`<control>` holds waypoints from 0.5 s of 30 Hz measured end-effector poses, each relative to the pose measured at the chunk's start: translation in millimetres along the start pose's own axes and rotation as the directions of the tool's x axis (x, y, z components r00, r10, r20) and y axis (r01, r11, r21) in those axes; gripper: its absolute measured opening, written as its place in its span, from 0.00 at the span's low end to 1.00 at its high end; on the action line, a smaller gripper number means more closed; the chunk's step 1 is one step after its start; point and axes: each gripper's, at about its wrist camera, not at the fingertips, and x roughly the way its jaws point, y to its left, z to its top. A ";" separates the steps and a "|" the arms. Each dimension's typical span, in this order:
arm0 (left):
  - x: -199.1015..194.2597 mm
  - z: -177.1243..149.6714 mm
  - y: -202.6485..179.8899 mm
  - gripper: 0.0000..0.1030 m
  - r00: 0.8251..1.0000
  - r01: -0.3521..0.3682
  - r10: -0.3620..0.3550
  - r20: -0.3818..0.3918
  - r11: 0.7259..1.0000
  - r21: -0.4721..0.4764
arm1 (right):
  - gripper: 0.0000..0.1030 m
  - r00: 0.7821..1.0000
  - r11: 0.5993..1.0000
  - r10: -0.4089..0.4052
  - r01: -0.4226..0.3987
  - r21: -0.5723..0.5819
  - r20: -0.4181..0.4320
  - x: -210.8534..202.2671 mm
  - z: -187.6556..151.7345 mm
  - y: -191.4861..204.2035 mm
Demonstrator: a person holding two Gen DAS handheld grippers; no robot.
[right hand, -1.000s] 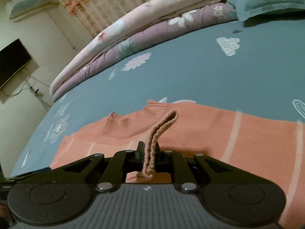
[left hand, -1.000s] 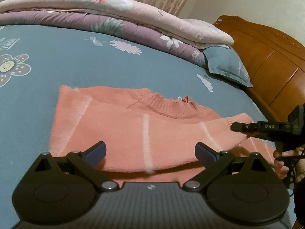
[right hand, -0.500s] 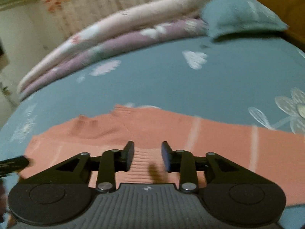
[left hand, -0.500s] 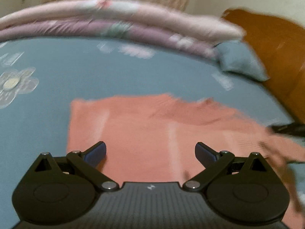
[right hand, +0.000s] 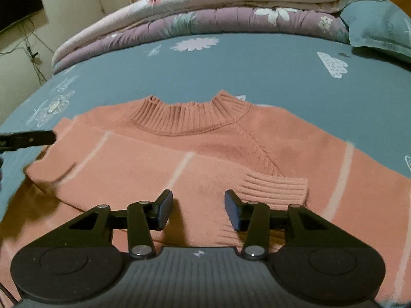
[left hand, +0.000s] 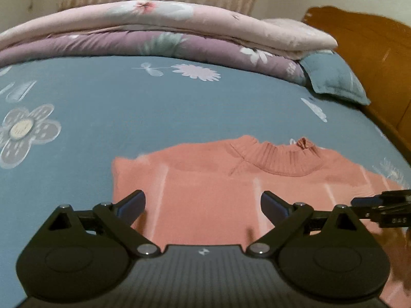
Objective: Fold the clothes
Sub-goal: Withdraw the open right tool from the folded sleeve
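A salmon-pink knit sweater [left hand: 210, 187] with thin white stripes lies flat on the blue bed sheet [left hand: 128, 107], ribbed collar [right hand: 190, 118] toward the pillows. One sleeve is folded across the body, and its ribbed cuff [right hand: 277, 188] rests just beyond my right gripper [right hand: 197, 208], which is open and holds nothing. My left gripper [left hand: 203, 204] hovers wide open over the sweater's lower part, empty. The right gripper's fingers [left hand: 380, 201] show at the right edge of the left wrist view; the left gripper's fingers [right hand: 28, 138] show at the left edge of the right wrist view.
Folded pink and purple floral quilts [left hand: 164, 33] are stacked along the far side of the bed. A blue pillow [left hand: 334, 77] lies by the wooden headboard [left hand: 372, 59]. A dark TV [right hand: 18, 2] hangs on the wall at the left.
My right gripper let go of the sleeve cuff it held and opened; the cuff now lies on the sweater's body. Both grippers drew back toward the near edge.
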 end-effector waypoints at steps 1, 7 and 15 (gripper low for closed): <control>9.4 -1.2 0.6 0.94 0.999 -0.016 0.016 -0.031 1.000 -0.002 | 0.52 1.000 1.000 0.003 -0.003 0.004 -0.001 -0.4 -0.3 -0.5; 10.4 -4.7 -10.6 0.98 0.994 -0.061 0.063 -0.094 0.998 0.028 | 0.60 1.000 1.000 0.021 -0.022 0.019 0.010 -1.4 -2.9 -0.5; -31.5 -22.0 -39.8 0.98 0.993 -0.037 0.046 -0.113 0.996 0.081 | 0.69 1.000 0.999 -0.020 0.019 -0.031 -0.012 -25.7 0.1 17.5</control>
